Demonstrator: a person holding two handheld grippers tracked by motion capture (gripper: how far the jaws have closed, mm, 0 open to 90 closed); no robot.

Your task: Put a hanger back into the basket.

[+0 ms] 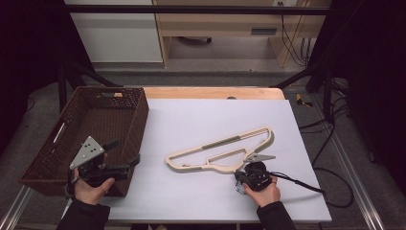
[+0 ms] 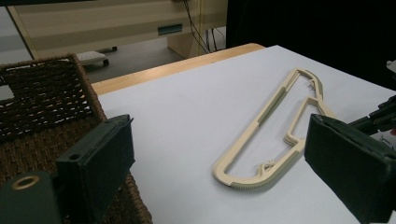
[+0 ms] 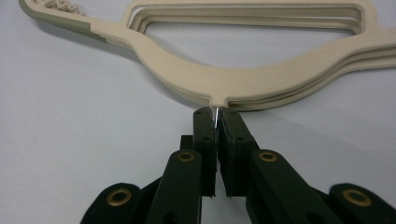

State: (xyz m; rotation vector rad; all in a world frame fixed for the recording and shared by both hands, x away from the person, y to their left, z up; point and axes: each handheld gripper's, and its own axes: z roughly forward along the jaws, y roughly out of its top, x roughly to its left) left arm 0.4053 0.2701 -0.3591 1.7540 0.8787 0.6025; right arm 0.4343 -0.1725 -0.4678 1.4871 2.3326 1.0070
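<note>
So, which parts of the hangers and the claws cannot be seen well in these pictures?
- Metal hook of the hangers: right gripper view, pinched inside the right claw.
- Number of stacked hangers: too thin to count.
- Basket inside: left gripper view, cut by the edge and behind the open left claw.

The left gripper (image 1: 125, 161) is held in the person's left hand (image 1: 91, 188), low at the left, with its jaws standing wide apart. The right gripper (image 3: 217, 114), held in the right hand (image 1: 264, 191), has its jaws pressed together on a thin metal hook (image 3: 216, 116).
</note>
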